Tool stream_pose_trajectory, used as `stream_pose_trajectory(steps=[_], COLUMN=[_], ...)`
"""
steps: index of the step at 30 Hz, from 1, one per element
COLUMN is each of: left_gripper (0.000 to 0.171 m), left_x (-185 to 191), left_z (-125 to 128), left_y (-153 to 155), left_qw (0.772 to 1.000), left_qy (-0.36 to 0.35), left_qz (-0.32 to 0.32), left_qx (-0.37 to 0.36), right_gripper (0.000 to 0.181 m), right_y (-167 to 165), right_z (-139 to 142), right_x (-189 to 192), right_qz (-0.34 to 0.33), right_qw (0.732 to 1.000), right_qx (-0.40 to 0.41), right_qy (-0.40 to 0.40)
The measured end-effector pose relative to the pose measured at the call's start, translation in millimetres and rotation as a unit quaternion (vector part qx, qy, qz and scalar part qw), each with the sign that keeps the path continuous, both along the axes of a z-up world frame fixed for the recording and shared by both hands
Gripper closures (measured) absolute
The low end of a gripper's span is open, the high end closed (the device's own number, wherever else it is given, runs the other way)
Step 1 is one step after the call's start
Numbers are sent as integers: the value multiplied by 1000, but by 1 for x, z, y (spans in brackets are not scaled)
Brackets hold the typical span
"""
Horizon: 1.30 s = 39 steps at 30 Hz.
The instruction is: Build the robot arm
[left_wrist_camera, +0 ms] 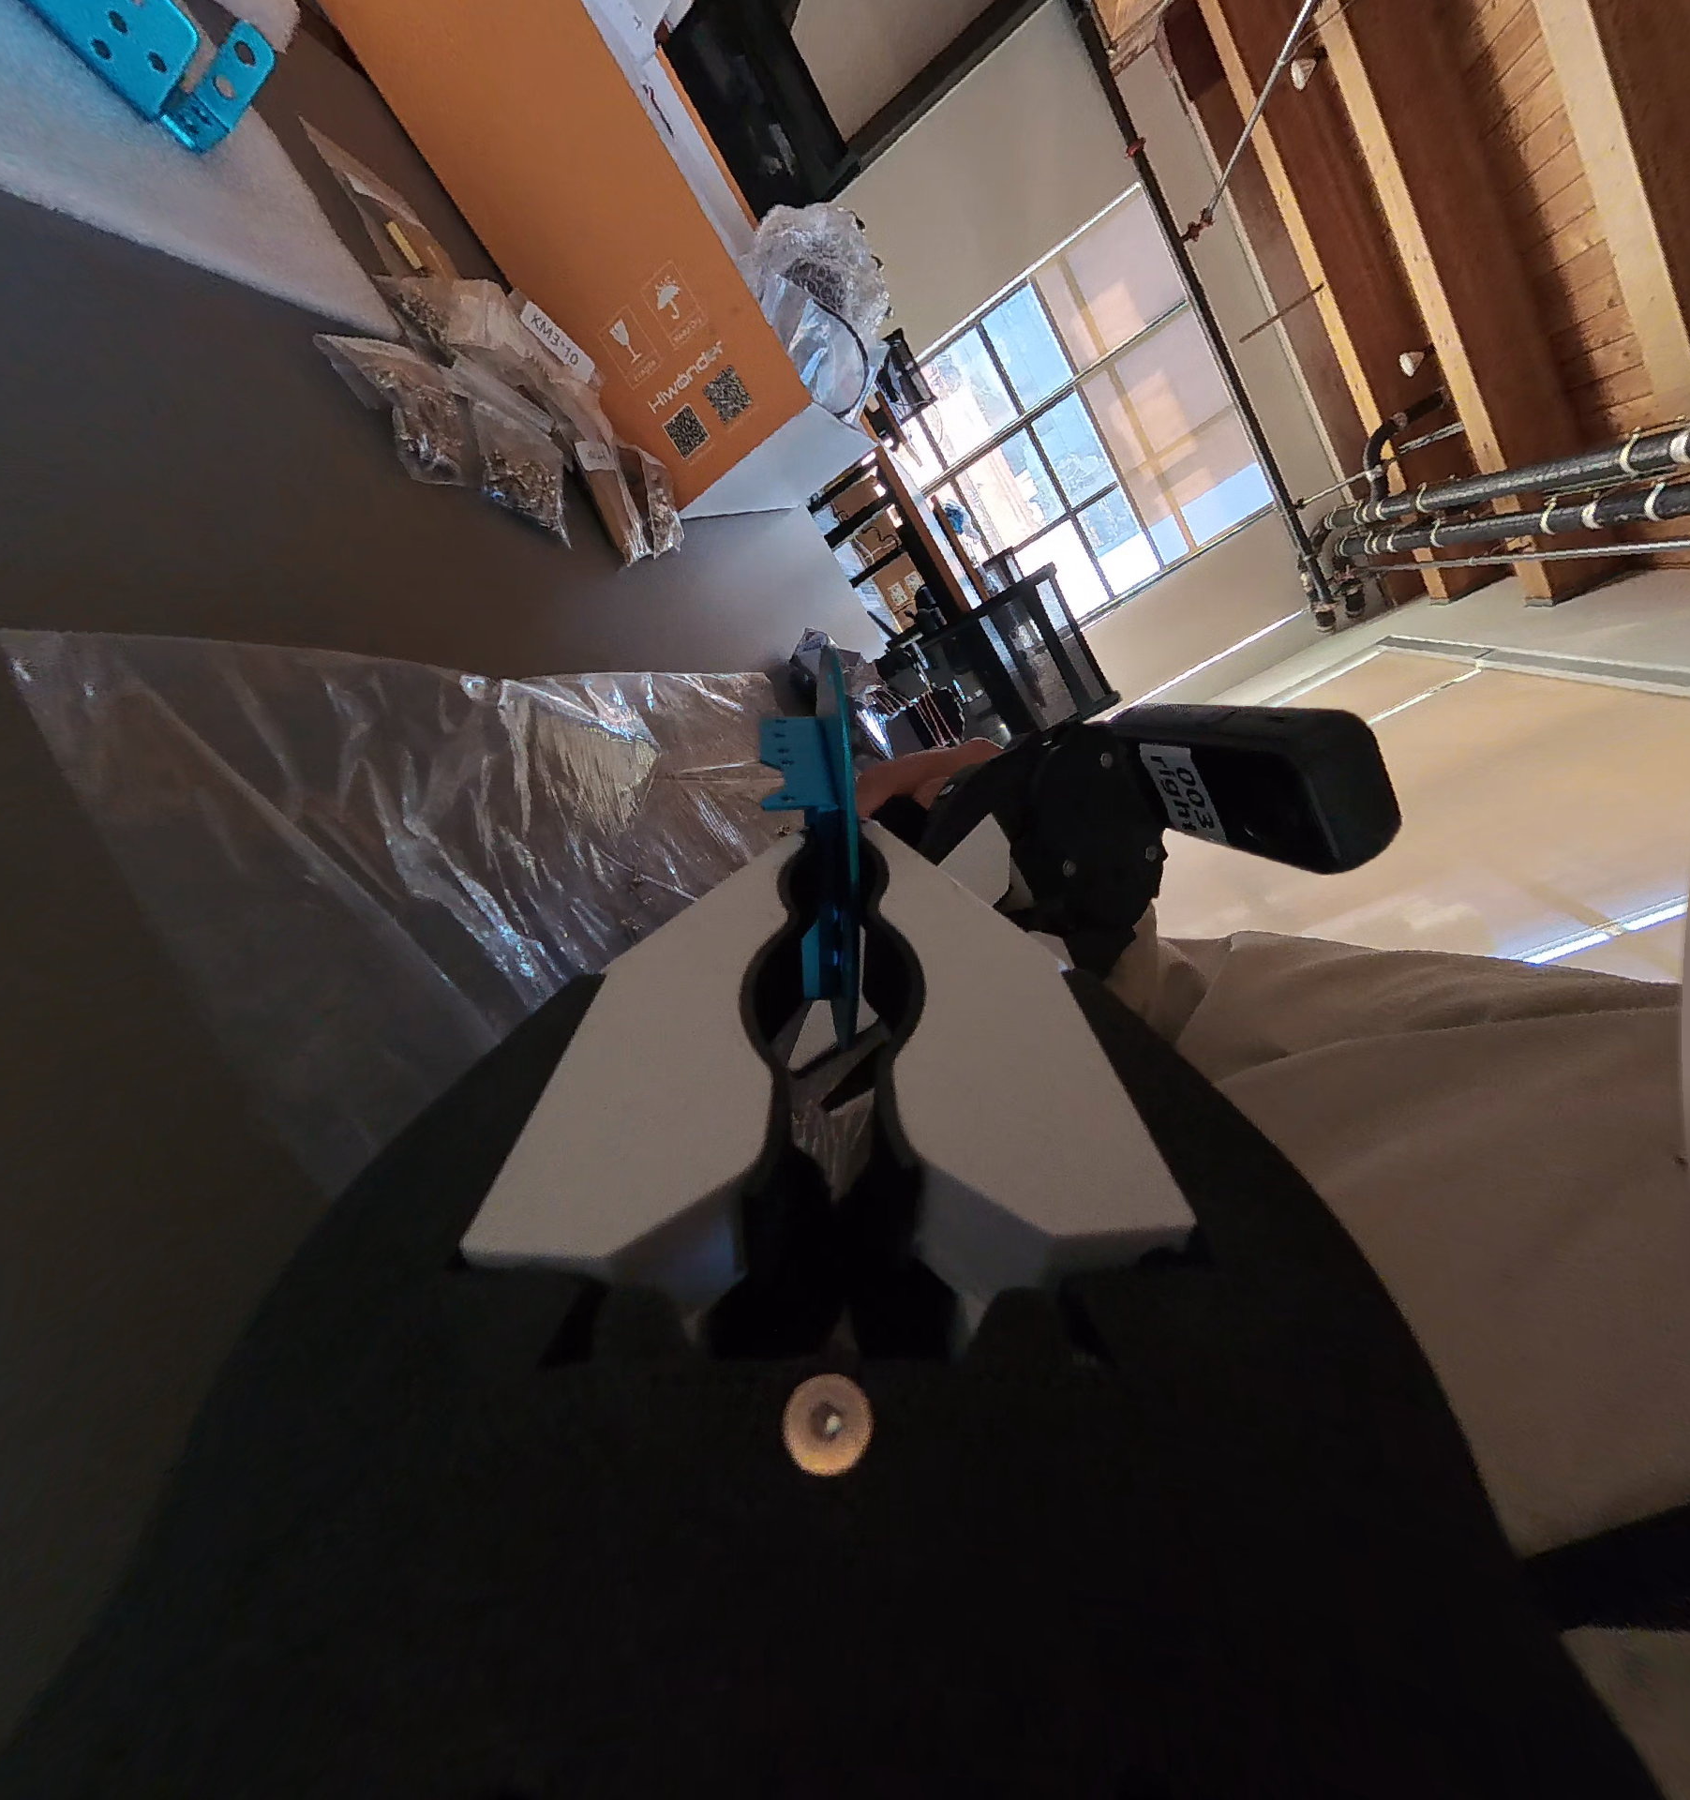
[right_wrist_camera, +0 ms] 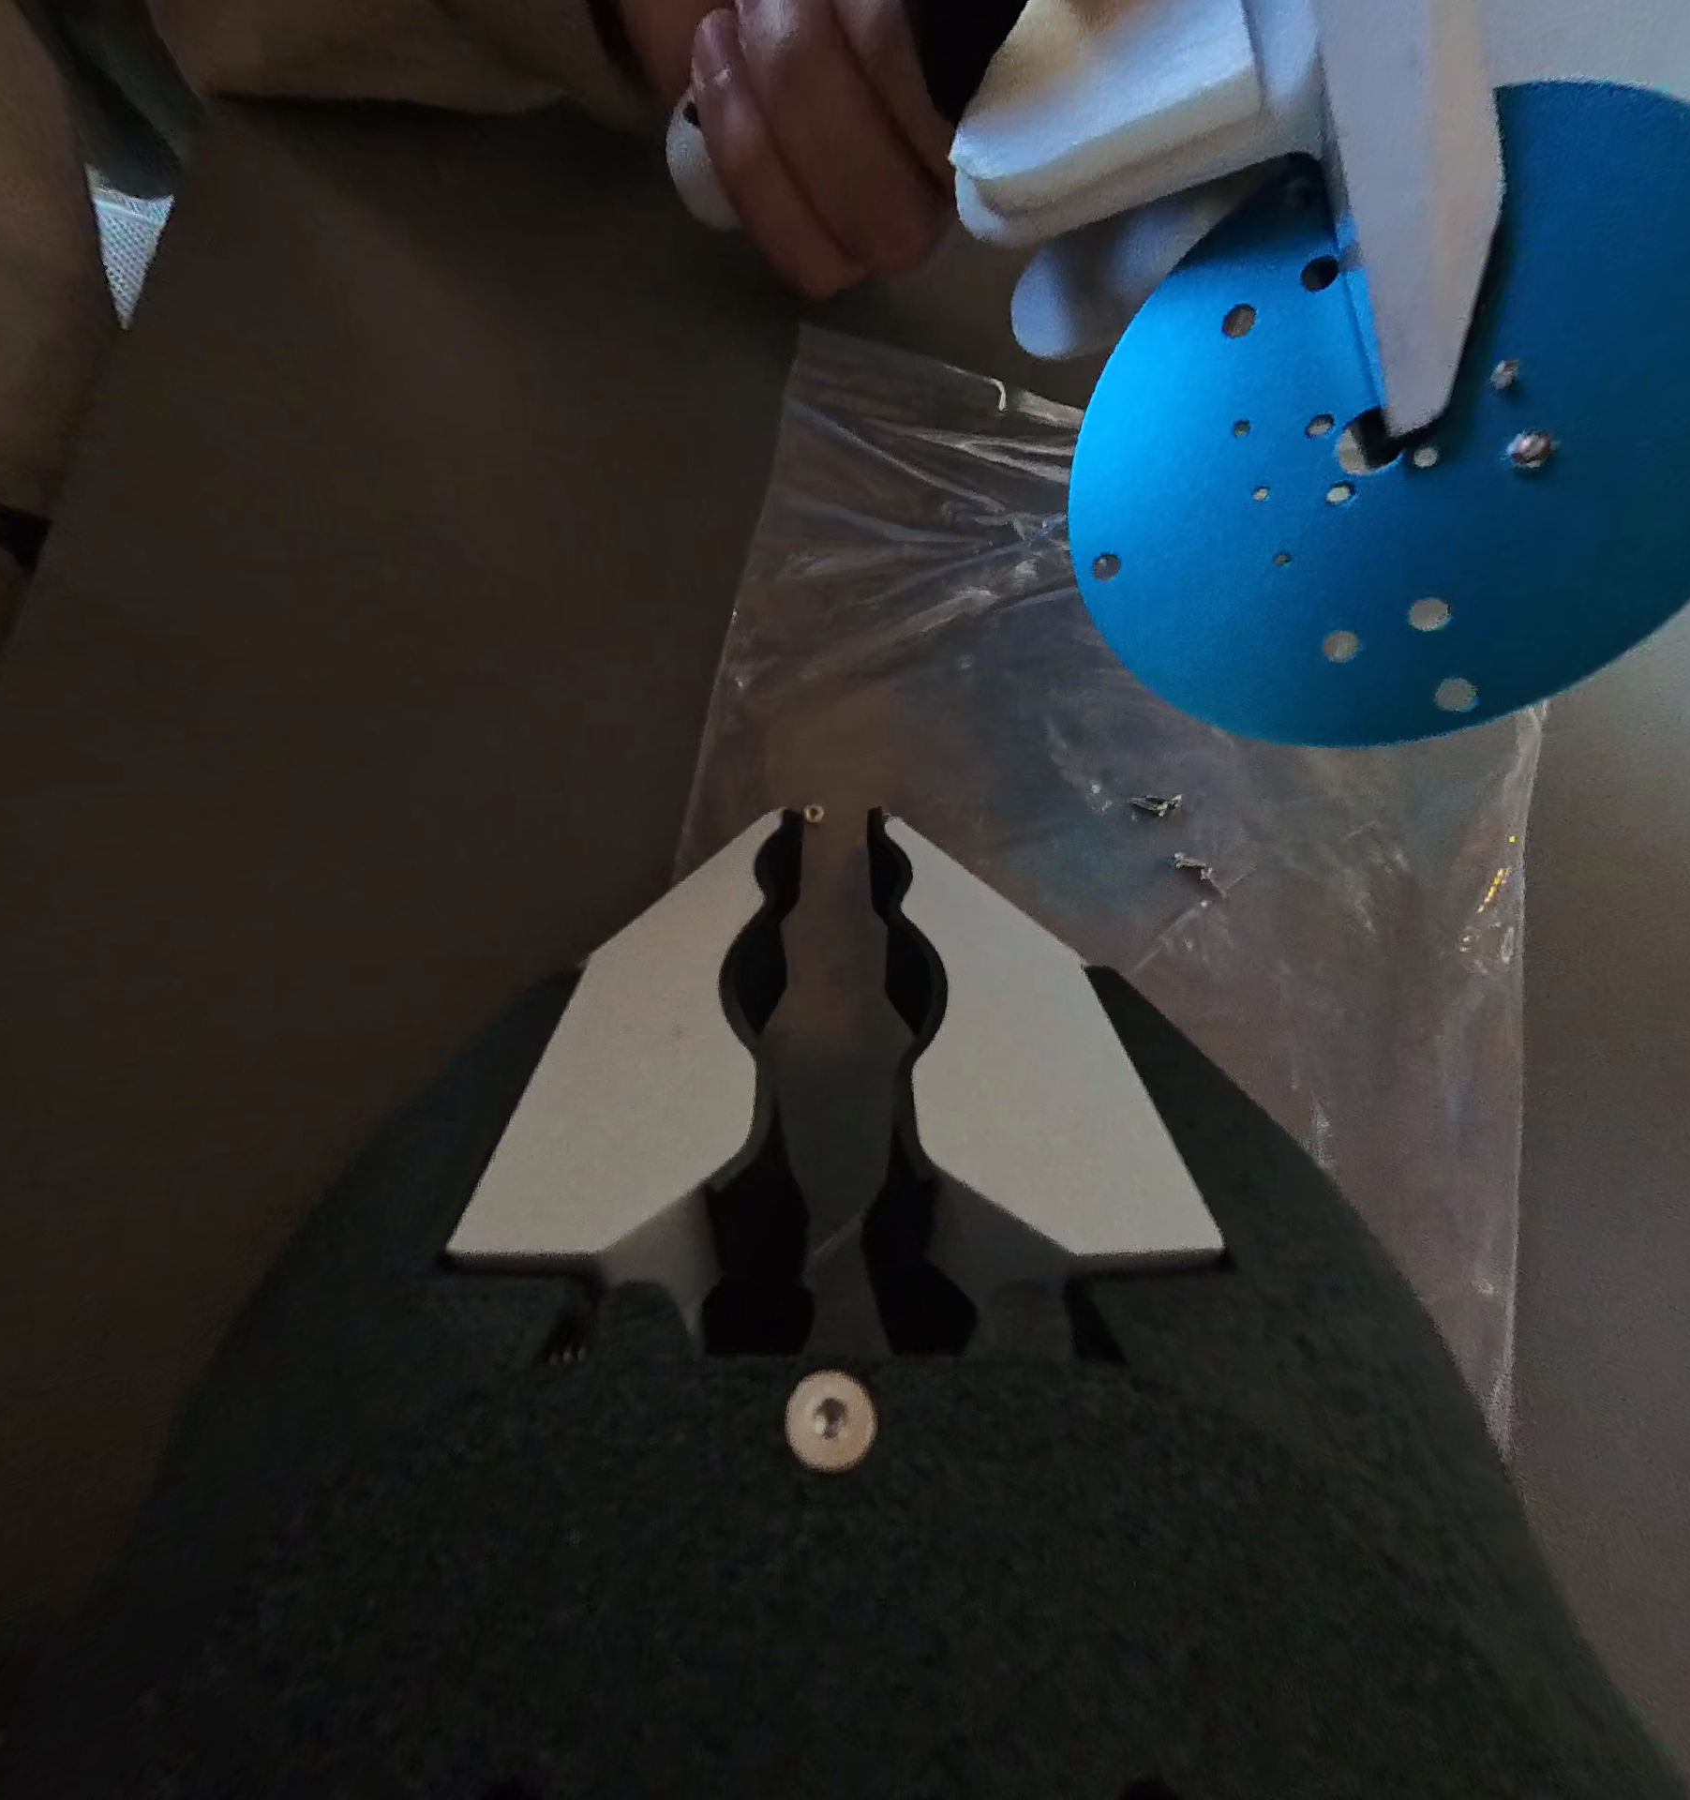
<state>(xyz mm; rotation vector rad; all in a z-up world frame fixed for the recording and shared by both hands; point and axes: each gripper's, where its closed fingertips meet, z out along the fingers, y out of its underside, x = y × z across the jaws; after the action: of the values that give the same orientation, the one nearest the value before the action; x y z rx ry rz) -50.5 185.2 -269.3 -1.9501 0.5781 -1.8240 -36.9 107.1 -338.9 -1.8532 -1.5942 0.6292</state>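
Between the left tool's [left_wrist_camera: 836, 857] fingers a blue disc [right_wrist_camera: 1386, 468] is pinched edge-on, held above a clear plastic bag [right_wrist_camera: 1113, 877]. Below-left of the disc, the right tool [right_wrist_camera: 839, 813] is seen slightly spread, a tiny screw [right_wrist_camera: 812, 811] at its left fingertip; loose screws [right_wrist_camera: 1174, 833] lie on the bag.

A clear plastic sheet [right_wrist_camera: 1162, 877] lies on the dark worktop [right_wrist_camera: 383, 682] under and ahead of the right gripper, with small screws [right_wrist_camera: 1157, 804] on it. Far beyond the left gripper, bagged hardware [left_wrist_camera: 490, 429] sits beside an orange box [left_wrist_camera: 568, 205], near blue perforated brackets [left_wrist_camera: 154, 63].
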Motion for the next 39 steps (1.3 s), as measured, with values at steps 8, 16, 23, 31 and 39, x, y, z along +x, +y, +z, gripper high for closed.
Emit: stream_pose_trajectory(steps=[8, 16, 23, 31, 39], left_gripper=[169, 169, 169, 169, 169], left_x=[-2, 0, 0, 1, 11], left_z=[3, 2, 1, -1, -3], left_y=[1, -1, 1, -2, -23], left_qw=[1000, 1000, 1000, 1000, 999], left_qy=[0, 3, 3, -2, -6], left_qz=[5, 0, 3, -6, -49], left_qx=[11, 13, 10, -9, -21], right_gripper=[172, 178, 179, 179, 180], right_y=[-2, -1, 1, 19, 49], right_z=[-8, -9, -9, 30, 80], right_x=[-6, -6, -8, -3, 0], right_qz=[9, 11, 11, -22, -88], right_qw=[1000, 999, 998, 989, 958], right_qx=[8, 37, 58, 146, 262], right_qy=[-16, -23, -25, 16, 73])
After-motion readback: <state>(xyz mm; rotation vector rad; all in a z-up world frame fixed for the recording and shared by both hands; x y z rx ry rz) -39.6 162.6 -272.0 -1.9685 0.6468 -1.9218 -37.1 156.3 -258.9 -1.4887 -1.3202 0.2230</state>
